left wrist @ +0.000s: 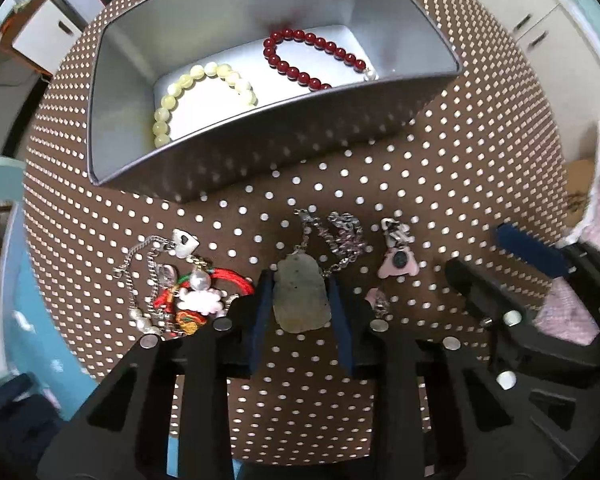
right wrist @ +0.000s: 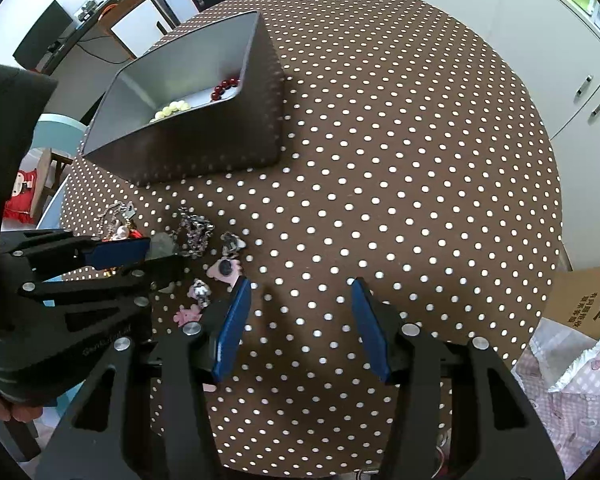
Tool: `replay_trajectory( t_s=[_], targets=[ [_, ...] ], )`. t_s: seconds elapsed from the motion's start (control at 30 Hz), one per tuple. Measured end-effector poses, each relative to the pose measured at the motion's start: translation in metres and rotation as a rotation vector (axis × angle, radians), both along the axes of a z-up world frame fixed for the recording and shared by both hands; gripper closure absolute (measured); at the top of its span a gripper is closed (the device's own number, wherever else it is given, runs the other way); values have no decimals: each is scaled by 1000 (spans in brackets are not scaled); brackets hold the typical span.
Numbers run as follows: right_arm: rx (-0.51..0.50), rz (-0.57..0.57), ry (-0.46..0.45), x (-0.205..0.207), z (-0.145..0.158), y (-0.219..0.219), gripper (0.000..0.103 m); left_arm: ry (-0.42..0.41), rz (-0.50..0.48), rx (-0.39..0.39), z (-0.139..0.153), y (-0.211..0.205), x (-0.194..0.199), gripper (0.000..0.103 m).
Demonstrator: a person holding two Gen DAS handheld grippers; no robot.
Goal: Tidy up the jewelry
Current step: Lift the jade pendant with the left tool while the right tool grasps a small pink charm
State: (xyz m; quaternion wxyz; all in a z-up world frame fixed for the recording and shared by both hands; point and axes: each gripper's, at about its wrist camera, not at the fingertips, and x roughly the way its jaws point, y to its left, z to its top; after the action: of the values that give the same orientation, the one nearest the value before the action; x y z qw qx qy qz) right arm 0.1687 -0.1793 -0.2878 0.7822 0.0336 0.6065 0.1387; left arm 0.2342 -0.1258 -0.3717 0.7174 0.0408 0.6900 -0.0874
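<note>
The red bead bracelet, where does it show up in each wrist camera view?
Left wrist: red bead bracelet lies top center, inside the metal box.
Right wrist: red bead bracelet peeks over the box's near wall, upper left.
Shared landmark: the pale yellow bracelet beside it.

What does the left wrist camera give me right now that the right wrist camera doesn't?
Only the left wrist view shows the grey-green stone pendant sitting between the left gripper pads, jaws not visibly closed on it, and both whole bracelets, red and pale yellow, in the metal box.

Only the right wrist view shows the right gripper open over bare polka-dot cloth, and a cardboard carton at the table's edge.

Both show the box, the pink charm and the silver chain.
</note>
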Motion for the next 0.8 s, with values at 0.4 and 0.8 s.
replay_trajectory(
  t_s=[0.4, 0.8],
  targets=[
    [30, 106, -34, -1, 0, 33, 65, 0, 97, -104, 17, 81, -22, 76],
    [-118, 184, -102, -7, -9, 60, 93, -58, 128, -184, 65, 156, -56, 76]
  ],
)
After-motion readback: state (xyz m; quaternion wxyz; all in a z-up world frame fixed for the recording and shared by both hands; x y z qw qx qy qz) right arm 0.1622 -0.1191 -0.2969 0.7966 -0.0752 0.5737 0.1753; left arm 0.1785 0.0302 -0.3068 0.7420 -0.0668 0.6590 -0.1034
